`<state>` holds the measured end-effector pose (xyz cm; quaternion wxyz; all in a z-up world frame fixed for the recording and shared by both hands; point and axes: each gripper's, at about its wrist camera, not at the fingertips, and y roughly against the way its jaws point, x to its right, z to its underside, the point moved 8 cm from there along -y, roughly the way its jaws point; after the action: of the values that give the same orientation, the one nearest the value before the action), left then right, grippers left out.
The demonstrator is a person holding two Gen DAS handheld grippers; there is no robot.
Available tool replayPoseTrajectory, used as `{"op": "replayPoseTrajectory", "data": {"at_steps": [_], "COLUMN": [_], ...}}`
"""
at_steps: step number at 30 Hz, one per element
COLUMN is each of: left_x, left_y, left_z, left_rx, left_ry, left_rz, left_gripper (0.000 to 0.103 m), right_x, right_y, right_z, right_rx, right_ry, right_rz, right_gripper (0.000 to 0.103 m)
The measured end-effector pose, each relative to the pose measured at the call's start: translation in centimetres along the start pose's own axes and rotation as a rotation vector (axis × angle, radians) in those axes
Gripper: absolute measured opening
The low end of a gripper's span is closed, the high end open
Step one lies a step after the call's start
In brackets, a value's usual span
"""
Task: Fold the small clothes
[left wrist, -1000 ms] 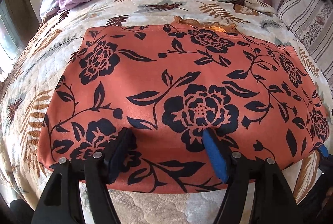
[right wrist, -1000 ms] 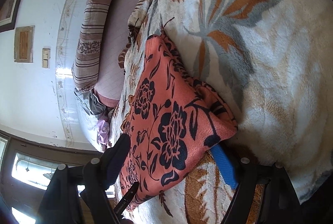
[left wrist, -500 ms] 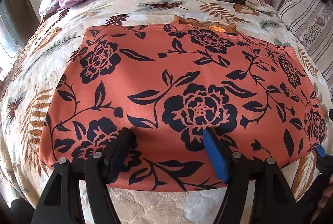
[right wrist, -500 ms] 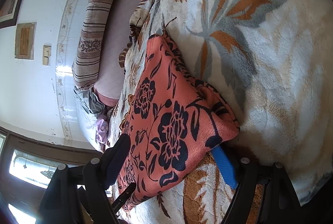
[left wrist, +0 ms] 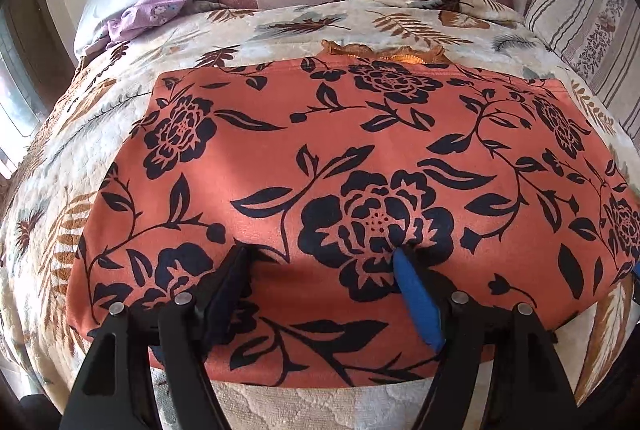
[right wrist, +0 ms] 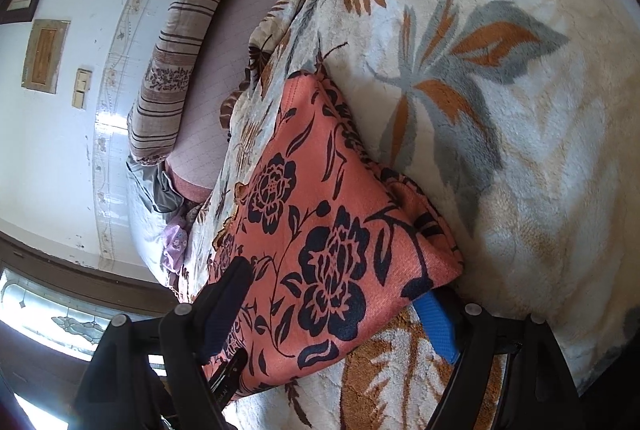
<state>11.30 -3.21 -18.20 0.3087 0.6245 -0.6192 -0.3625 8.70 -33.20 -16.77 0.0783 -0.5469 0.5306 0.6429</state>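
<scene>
L gripper (left wrist: 322, 256) spread, flat over orange garment (left wrist: 340, 158); R gripper (right wrist: 336, 286) rolled sideways, spread, straddling garment corner.

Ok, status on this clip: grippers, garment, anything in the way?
Left gripper open, fingers resting on the orange floral garment. Right gripper open around its corner. Garment flat on the leaf-print blanket. Nothing obstructing.

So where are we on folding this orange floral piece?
The orange floral garment already lies flat as a neat rectangle on the leaf-print blanket, so at least one fold looks done. Both tongs are open: the left tongs rest over its near edge, the right tongs straddle a corner. Nothing is gripped yet. Any further fold remains.
</scene>
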Motion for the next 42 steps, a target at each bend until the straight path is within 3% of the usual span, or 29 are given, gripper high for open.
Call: {"op": "replayPoseTrajectory", "data": {"at_steps": [3,5,7,9,11,13,15,17,18,19,21,23,27,29,32,35,39,40,41,42], "left_x": [-0.1,0.0,0.0,0.0,-0.2,-0.7,-0.5,0.7,1.2,1.6,2.1,2.2,2.1,2.0,2.0,2.0,1.9,1.9,1.9,1.9], "left_y": [-0.1,-0.1,-0.1,0.0,0.6,1.9,2.7,2.5,2.0,1.4,0.2,0.2,0.2,0.2,0.2,0.1,-0.1,-0.1,-0.1,-0.1], "left_z": [-0.1,0.0,0.0,-0.1,-0.3,-0.9,-1.4,-1.2,-0.9,-0.6,0.0,0.1,0.1,0.2,0.2,0.2,0.1,0.1,0.1,0.1], "left_rx": [-0.011,-0.008,-0.010,-0.022,-0.019,0.035,0.083,0.072,0.052,0.031,0.004,0.019,0.006,0.003,-0.001,-0.009,-0.012,-0.011,-0.010,-0.011], "left_ry": [0.002,-0.007,-0.009,-0.013,0.009,0.064,0.079,0.040,0.014,-0.008,-0.037,-0.039,-0.021,-0.020,-0.013,-0.008,-0.004,-0.003,-0.002,-0.004], "left_rz": [0.016,0.014,0.016,0.025,0.044,0.059,0.067,0.079,0.078,0.072,0.042,0.028,0.034,0.031,0.032,0.037,0.046,0.047,0.047,0.048], "left_gripper": [0.075,0.076,0.076,0.076,0.075,0.075,0.075,0.075,0.075,0.075,0.076,0.077,0.077,0.077,0.077,0.078,0.079,0.079,0.079,0.079], "right_x": [-1.0,-0.7,0.0,-1.2,-4.2,-7.1,-6.0,-1.5,0.6,1.3,1.8,1.6,-0.3,-1.4,-2.5,-2.6,-2.8,-2.9,-3.2,-3.5], "right_y": [-1.1,-2.4,-3.4,-2.9,-0.5,1.5,0.7,-1.6,-2.3,-1.6,0.1,1.8,4.2,3.4,-0.4,-5.1,-9.5,-9.9,-10.0,-10.3], "right_z": [0.0,0.2,0.5,0.5,0.2,0.3,0.6,1.1,1.7,1.5,1.0,0.2,-3.3,-5.6,-8.7,-10.8,-11.2,-11.4,-11.5,-11.1], "right_rx": [-0.030,-0.069,-0.108,-0.093,-0.004,0.067,0.045,-0.068,-0.142,-0.120,-0.110,-0.088,-0.023,-0.035,-0.118,-0.198,-0.297,-0.295,-0.299,-0.332], "right_ry": [0.023,0.009,-0.019,0.053,0.188,0.328,0.358,0.230,0.128,0.057,0.023,0.034,0.096,0.140,0.208,0.273,0.337,0.337,0.342,0.344], "right_rz": [0.005,0.033,0.062,0.090,0.108,0.135,0.200,0.245,0.213,0.123,0.104,0.100,0.049,0.038,0.043,0.107,0.135,0.136,0.134,0.127], "right_gripper": [0.074,0.025,0.017,0.011,0.009,0.009,0.010,0.017,0.018,0.021,0.032,0.079,0.081,0.081,0.081,0.081,0.081,0.074,0.034,0.013]}}
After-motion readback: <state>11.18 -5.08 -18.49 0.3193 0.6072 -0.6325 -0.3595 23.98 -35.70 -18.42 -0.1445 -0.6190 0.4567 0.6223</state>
